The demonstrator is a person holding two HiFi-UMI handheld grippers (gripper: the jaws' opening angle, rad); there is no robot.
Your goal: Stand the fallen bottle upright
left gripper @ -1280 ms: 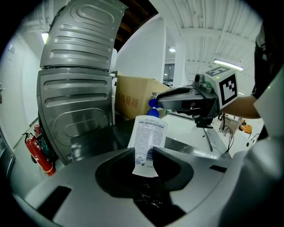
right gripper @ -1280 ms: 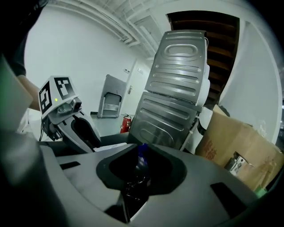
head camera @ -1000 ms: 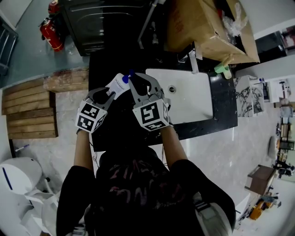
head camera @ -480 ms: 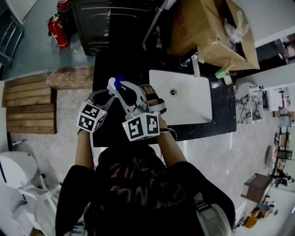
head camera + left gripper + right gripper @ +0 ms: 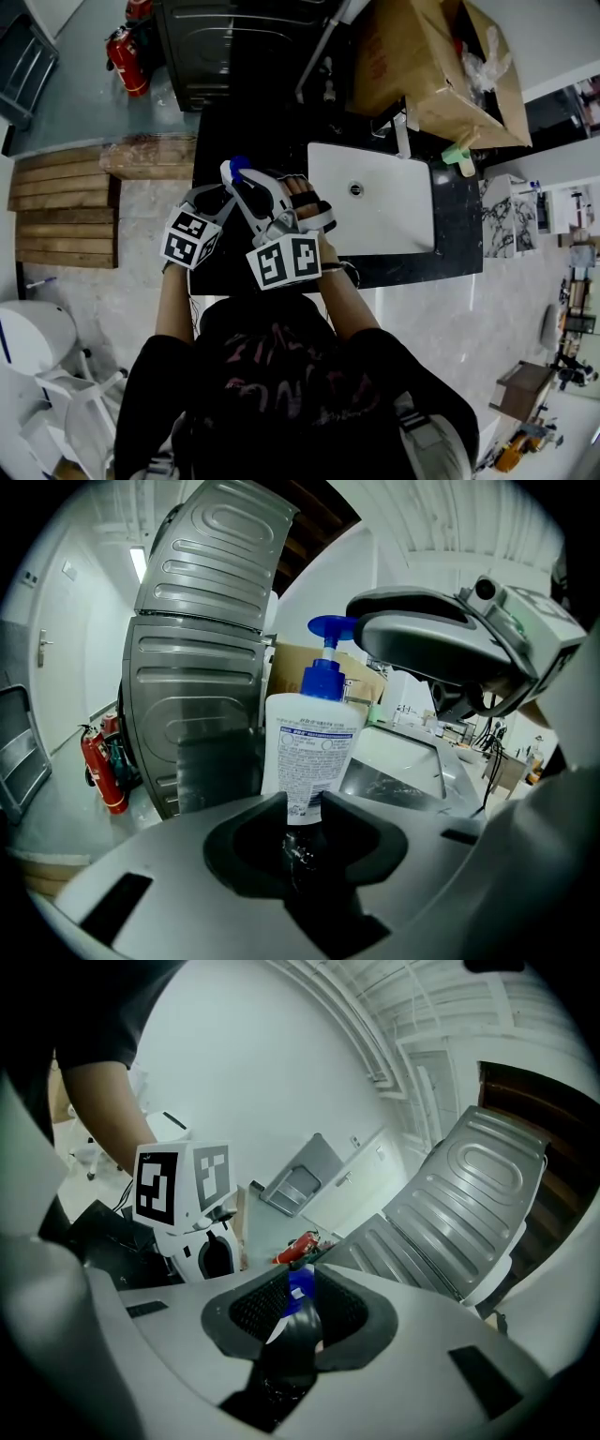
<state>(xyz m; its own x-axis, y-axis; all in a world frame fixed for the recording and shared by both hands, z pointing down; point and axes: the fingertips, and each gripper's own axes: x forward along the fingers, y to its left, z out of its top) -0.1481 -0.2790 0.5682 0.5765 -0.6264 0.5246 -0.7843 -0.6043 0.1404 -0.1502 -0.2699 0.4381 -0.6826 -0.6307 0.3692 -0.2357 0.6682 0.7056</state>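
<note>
Bottle (image 5: pixel 246 187) was leaning, now straight up on table (image 5: pixel 450 216) by sink (image 5: pixel 375 197). My right hand-held gripper (image 5: pixel 298 1288): jaws just been opening, blue pump loose btw them. Left hand-held gripper (image 5: pixel 302 799) wide, bottle just ahead. Job abt done.

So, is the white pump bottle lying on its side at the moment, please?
No, the bottle stands upright in the left gripper view, with its blue pump head at the top.

white sink (image 5: pixel 384 211) in black counter (image 5: pixel 459 234), cardboard box (image 5: pixel 412 75), red fire extinguisher (image 5: pixel 127 61), wooden pallet (image 5: pixel 61 216)
</note>
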